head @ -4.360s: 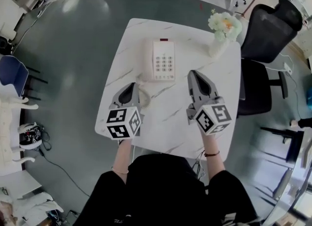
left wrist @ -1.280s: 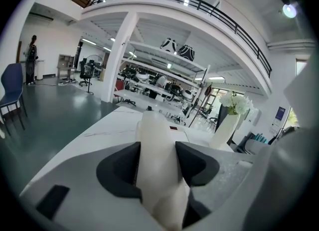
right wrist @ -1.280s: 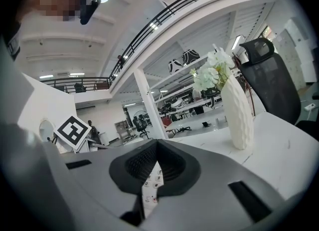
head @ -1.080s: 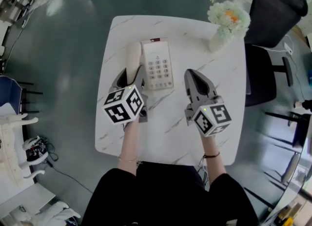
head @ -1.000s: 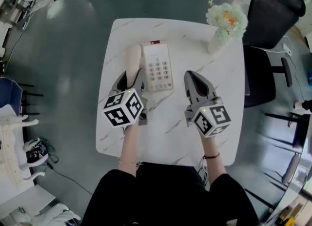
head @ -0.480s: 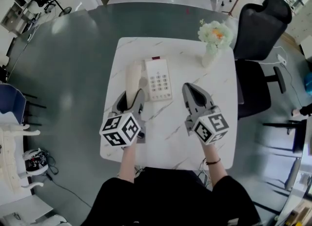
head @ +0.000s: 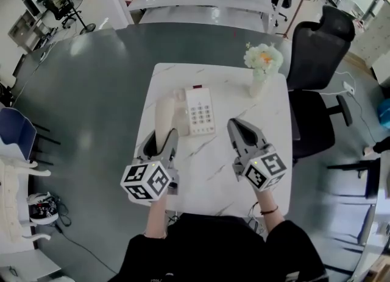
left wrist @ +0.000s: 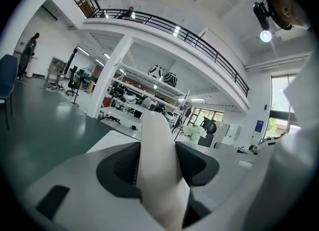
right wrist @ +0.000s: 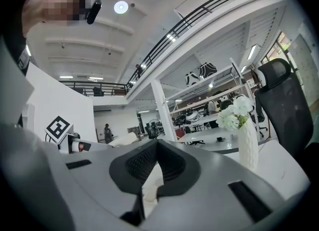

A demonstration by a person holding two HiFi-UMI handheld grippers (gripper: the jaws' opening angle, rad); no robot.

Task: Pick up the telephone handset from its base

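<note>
Left claw (left wrist: 157,150) pinches one end of the cream plastic telephone handset (head: 164,111), off and just left of the cream keypad base (head: 201,111) at frame centre. Right claw (right wrist: 157,144) is pressed together, empty. At the upper right, a white vase (head: 256,84) holds pale flowers (head: 263,57). Only the head view shows the keypad.

Smooth cream plastic on the handset (left wrist: 157,165), gripped between the left gripper's (head: 161,134) ribbed matt black pads (left wrist: 119,170). Beneath the gripper, the table (head: 213,171) gleams, polished white marble veining; beyond, the grey floor (head: 103,80) shines glossy.
</note>
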